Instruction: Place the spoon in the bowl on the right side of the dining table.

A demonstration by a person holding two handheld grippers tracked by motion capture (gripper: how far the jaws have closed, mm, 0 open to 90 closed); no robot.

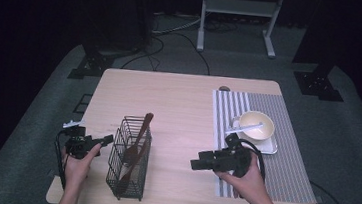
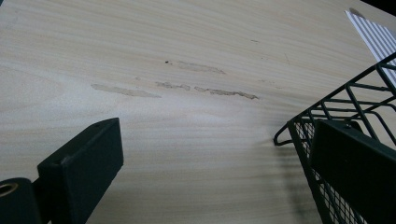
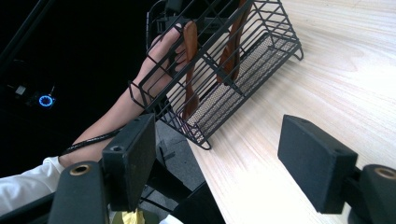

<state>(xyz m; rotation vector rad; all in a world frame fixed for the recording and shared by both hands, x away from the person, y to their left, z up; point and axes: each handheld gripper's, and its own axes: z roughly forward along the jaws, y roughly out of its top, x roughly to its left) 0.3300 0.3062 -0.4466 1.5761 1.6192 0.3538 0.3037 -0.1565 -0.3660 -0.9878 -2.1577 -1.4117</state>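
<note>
The wire caddy with wooden utensils stands between our grippers, high view. Left gripper view: jaws apart beside its rim. Right gripper view: jaws apart, facing it. We judge approach; next, close in and grasp.

Black wire basket, wooden utensils

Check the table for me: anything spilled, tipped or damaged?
Nothing spilled or tipped. The wire basket stands upright with wooden utensils leaning inside. Only oddity: pale scuff streaks on the table top beside the basket, like worn or smeared patches.
</note>
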